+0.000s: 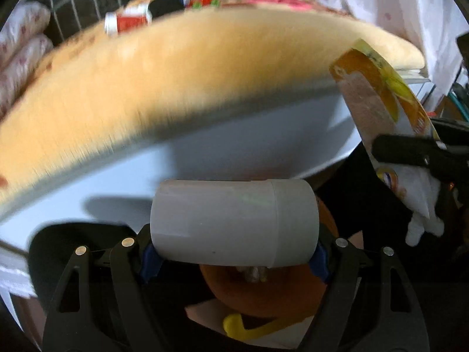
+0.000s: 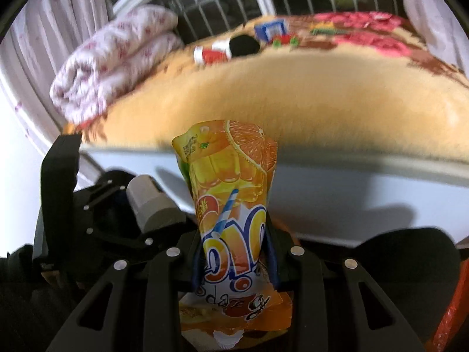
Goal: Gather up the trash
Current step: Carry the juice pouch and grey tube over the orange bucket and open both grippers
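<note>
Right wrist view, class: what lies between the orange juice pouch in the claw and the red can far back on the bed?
Only bare yellow blanket lies between the juice pouch and the red can.

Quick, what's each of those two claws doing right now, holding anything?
Left gripper: closed on a grey cylindrical container, held sideways between its fingers.
Right gripper: closed on an orange juice pouch, its spout end pointing down.
</note>
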